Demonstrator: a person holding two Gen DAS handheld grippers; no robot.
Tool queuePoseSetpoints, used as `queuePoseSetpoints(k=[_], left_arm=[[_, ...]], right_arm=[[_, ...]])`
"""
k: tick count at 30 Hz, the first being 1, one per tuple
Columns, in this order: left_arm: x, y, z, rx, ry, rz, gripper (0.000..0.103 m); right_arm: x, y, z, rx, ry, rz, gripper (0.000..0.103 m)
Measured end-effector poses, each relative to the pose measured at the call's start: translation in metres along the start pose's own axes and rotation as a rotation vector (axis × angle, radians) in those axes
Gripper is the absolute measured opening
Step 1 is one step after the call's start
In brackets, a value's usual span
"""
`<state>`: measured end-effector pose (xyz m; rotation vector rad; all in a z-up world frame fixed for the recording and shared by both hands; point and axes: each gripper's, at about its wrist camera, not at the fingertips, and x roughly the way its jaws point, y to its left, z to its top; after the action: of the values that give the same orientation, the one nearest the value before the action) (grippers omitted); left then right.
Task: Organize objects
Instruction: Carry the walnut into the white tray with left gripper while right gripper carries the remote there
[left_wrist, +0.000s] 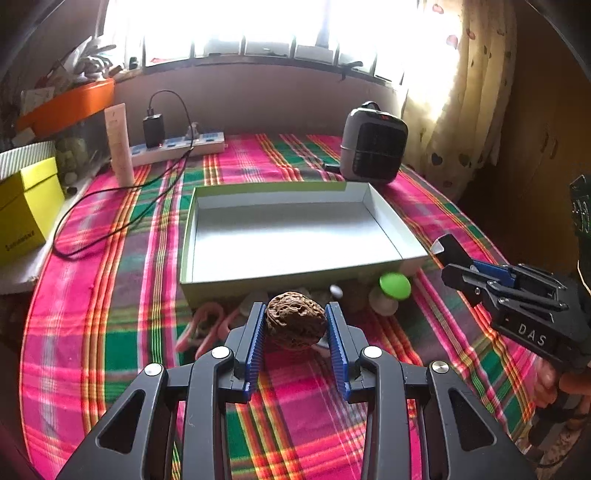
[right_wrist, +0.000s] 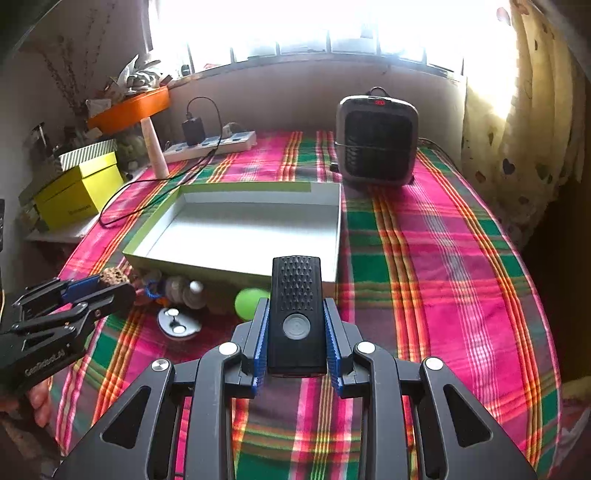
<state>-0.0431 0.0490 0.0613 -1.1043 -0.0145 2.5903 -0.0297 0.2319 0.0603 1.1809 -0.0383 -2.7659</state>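
While our left gripper (left_wrist: 295, 325) clamps a walnut (left_wrist: 295, 319) and our right gripper (right_wrist: 297, 328) a black remote (right_wrist: 296, 314), the box (left_wrist: 295, 236) holds nothing; small items (right_wrist: 181, 295) wait beside it.

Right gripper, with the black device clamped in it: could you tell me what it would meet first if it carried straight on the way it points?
Most likely the near wall of the open box, just ahead of the black device that the right gripper holds. If it is held above the rim, it would pass over the box; depth is unclear.

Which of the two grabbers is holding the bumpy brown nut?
The left gripper holds the walnut. The right gripper clamps a black device with a round button instead.
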Motion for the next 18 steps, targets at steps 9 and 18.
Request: queuePoseSetpoints(k=[9, 18], left_arm=[[0.017, 0.007, 0.021, 0.003, 0.007, -0.003, 0.031], [0.036, 0.019, 0.039, -0.012, 0.009, 0.007, 0.031]], right_arm=[[0.018, 0.007, 0.018, -0.013, 0.011, 0.023, 0.028], [0.041, 0.016, 0.036, -0.025, 0.028, 0.048, 0.028]])
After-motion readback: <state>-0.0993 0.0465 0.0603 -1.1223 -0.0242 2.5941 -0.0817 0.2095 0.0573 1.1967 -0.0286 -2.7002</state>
